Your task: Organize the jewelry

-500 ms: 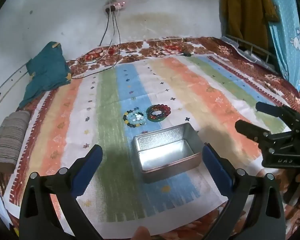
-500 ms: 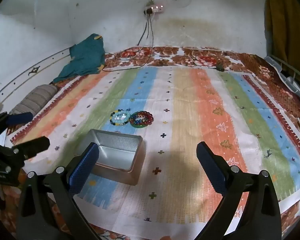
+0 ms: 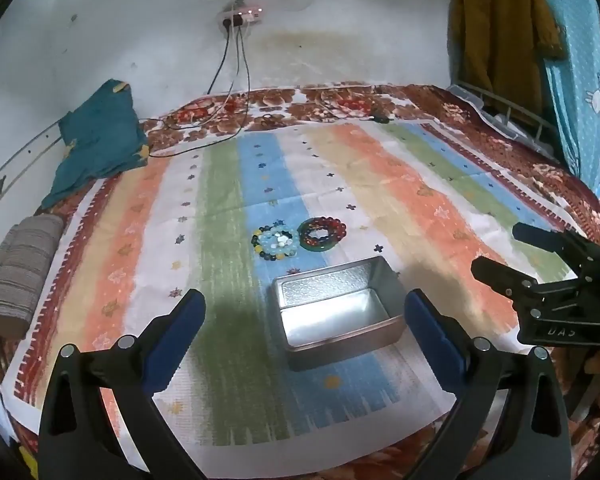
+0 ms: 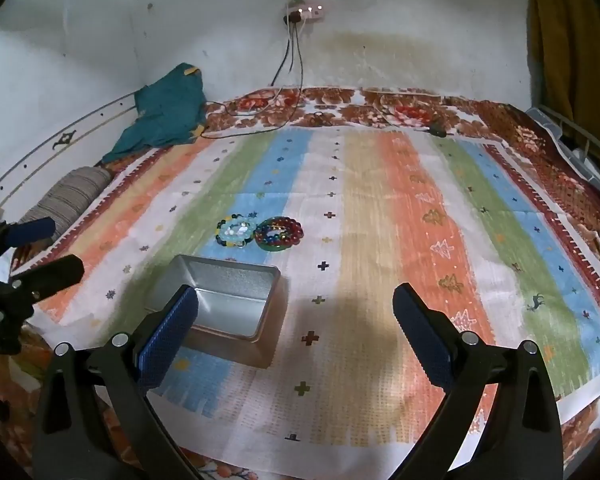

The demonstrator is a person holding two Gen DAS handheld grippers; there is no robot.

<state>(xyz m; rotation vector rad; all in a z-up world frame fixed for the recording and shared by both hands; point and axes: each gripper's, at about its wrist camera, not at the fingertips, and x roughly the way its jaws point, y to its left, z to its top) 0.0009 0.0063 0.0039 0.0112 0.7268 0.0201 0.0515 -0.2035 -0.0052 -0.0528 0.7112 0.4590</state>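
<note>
Tongs are held wide open on both sides, and nothing is gripped by either pair. The left tongs are pointed down at the bed, and the tin box is seen between their blue pads, close to the pad at 3 o'clock. The right tongs are pointed down too, with only striped cloth between the pads.

Just past the box, at 12 o'clock from it, two bead bracelets are laid side by side and touching: a pale blue bracelet and a red and green bracelet. Nothing can be seen inside the box yet.

The job looks to be at its very start. No bracelet has been picked up. For the next move, one pair of tongs would likely need to be brought forward over a bracelet, lowered, and closed softly on the beads. The beads are round and may slip, so a slow squeeze would be wise. Then the bracelet could be dropped in the box.

In the left view, the right tongs are seen from the side at 3 o'clock, and the whole floor of the box is shown. In the right view, the box is partly hidden behind a blue pad, but the left tongs are seen at 9 o'clock, and more of the cloth at 3 o'clock is shown.
</note>
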